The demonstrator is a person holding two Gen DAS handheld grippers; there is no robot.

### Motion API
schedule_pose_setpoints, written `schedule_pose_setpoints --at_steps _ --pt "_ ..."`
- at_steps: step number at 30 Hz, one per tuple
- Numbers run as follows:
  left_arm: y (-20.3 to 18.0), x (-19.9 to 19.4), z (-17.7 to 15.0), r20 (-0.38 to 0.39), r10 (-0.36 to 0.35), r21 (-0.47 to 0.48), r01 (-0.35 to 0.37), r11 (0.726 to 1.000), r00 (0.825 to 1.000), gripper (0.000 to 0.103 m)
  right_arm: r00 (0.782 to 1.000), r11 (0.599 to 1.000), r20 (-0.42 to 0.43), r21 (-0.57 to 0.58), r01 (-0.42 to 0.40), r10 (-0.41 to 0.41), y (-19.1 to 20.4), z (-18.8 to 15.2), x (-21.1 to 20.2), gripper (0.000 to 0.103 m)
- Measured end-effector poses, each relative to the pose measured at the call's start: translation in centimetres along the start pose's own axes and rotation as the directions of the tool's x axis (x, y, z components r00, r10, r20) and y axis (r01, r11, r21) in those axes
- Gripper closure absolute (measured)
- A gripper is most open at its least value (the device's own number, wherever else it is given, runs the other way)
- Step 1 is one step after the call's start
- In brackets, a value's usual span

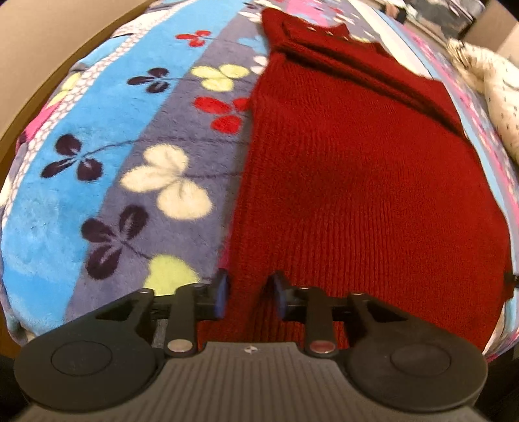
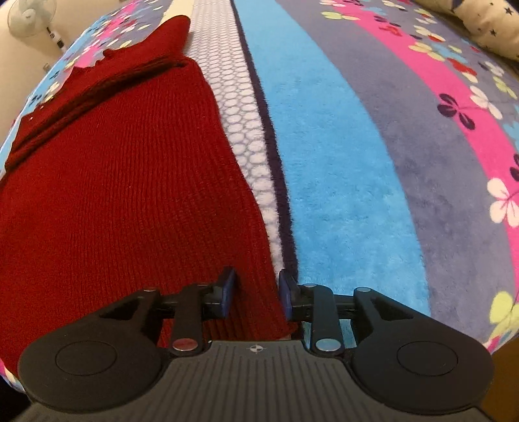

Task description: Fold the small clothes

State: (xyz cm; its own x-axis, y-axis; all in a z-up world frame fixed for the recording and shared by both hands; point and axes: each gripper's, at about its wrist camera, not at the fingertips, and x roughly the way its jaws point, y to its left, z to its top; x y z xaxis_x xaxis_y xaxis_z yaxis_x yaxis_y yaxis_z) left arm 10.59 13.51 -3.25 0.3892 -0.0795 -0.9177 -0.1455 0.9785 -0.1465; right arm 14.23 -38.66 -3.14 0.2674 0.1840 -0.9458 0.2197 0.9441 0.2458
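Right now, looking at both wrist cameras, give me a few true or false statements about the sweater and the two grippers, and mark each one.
1. The red knit sweater lies on a flowered fleece blanket. True.
2. The left gripper is at the sweater's near left edge, jaws open with knit between them. True.
3. The right gripper hangs over bare blanket, well away from the sweater. False: its open jaws straddle the sweater's near right edge.
4. The sweater is blue. False: it is dark red.
5. A white fan shows in the right wrist view's top left corner. True.
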Motion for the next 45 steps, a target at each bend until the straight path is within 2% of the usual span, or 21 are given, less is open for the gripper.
schedule_pose_setpoints --at_steps 5,7,8,9,12,16,22,23,27,31,34,36,38,41,45 --pt "0.0 0.2 -0.1 -0.001 0.006 0.002 -0.006 1.000 1.000 0.066 1.000 1.000 0.001 -0.022 0.008 -0.008 0.5 0.0 0.2 0.071" --pt "-0.2 0.2 0.0 -0.001 0.010 0.005 -0.010 1.000 1.000 0.067 1.000 0.999 0.007 -0.037 0.006 -0.005 0.7 0.0 0.2 0.076" --pt "-0.3 0.1 0.0 0.003 0.015 0.014 -0.015 1.000 1.000 0.073 1.000 0.999 0.010 -0.039 -0.005 0.006 0.6 0.0 0.2 0.085" --pt "-0.5 0.1 0.0 0.013 0.024 0.026 -0.024 0.999 1.000 0.086 1.000 0.999 0.019 -0.039 -0.008 0.009 0.7 0.1 0.1 0.089" --pt "-0.8 -0.8 0.0 0.061 0.033 0.040 -0.035 0.999 0.998 0.090 0.998 1.000 0.055 -0.012 -0.028 0.028 0.5 0.3 -0.8 0.091" --pt "-1.0 -1.1 0.0 0.065 0.024 0.059 -0.028 0.998 0.998 0.090 0.992 0.998 0.111 0.008 -0.065 0.063 0.3 0.5 -2.0 0.091" --pt "-1.5 -0.7 0.0 0.049 0.045 0.081 -0.049 0.996 0.998 0.088 0.999 0.999 0.031 -0.038 -0.012 0.013 1.0 0.1 -0.5 0.089" --pt "-1.4 -0.6 0.1 0.046 0.047 0.078 -0.051 0.996 0.998 0.088 1.000 0.999 0.026 -0.052 -0.003 0.005 1.1 0.0 -0.3 0.086" --pt "-1.1 -0.3 0.1 0.028 0.060 0.068 -0.062 0.996 0.998 0.073 0.999 0.997 0.026 -0.079 0.021 -0.019 1.6 -0.2 0.0 0.083" --pt "-0.8 -0.4 0.1 0.020 0.059 0.056 -0.060 0.997 0.998 0.070 0.999 0.997 0.027 -0.067 0.025 -0.023 1.7 -0.4 0.0 0.081" --pt "-0.7 -0.4 0.0 0.023 0.050 0.048 -0.051 0.998 0.999 0.072 0.999 0.996 0.033 -0.083 0.036 -0.033 1.8 -0.5 -0.1 0.081" --pt "-0.9 -0.5 -0.1 0.030 0.044 0.059 -0.046 0.997 0.999 0.084 0.999 0.995 0.037 -0.090 0.043 -0.039 1.9 -0.5 -0.1 0.081" --pt "-1.4 -0.7 -0.3 0.045 0.048 0.089 -0.052 0.995 0.998 0.088 0.998 0.995 0.042 -0.094 0.044 -0.040 2.1 -0.5 -0.2 0.084" --pt "-1.8 -1.0 -0.5 0.062 0.053 0.113 -0.060 0.992 0.997 0.090 0.998 0.995 0.059 -0.095 0.042 -0.036 2.2 -0.4 -0.4 0.090" --pt "-1.8 -1.4 -0.5 0.074 0.037 0.110 -0.045 0.993 0.997 0.090 0.997 0.996 0.073 -0.086 0.029 -0.023 2.0 -0.4 -0.8 0.090"
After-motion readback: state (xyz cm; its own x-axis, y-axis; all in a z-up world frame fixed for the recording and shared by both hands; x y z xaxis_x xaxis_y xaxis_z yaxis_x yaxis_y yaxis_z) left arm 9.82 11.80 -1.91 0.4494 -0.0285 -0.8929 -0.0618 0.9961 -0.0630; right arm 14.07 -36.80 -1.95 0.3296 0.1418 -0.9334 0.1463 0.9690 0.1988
